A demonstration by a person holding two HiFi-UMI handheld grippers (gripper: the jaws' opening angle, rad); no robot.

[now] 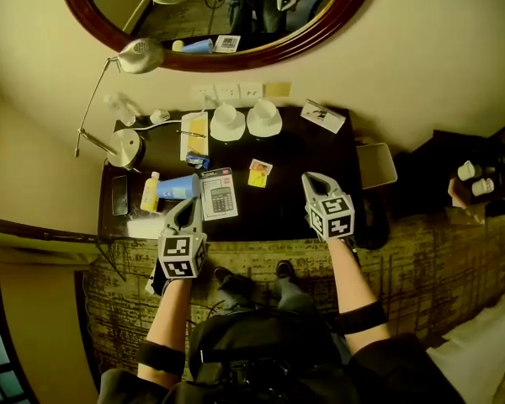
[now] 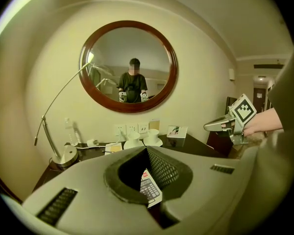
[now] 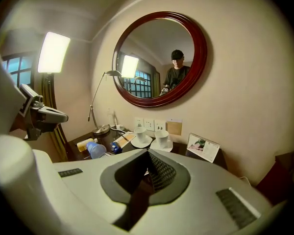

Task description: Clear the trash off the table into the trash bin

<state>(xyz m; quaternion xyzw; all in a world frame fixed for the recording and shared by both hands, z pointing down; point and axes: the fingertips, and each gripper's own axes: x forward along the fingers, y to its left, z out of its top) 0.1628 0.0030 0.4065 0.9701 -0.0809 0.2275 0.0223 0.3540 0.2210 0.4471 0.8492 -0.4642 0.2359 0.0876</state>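
Held forward side by side, tilted slightly down, the pale grey marker-cubed left gripper (image 1: 190, 202) and matching right gripper (image 1: 310, 180) have jaws closed, empty.

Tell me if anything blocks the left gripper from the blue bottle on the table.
Nothing visible does. The left gripper, jaws shut, hovers at the near edge of the table with the blue bottle lying just ahead. The calculator and yellow bottle flank it, not across the path.

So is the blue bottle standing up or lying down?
Lying down. The blue bottle rests on its side on the table, right beside the calculator.
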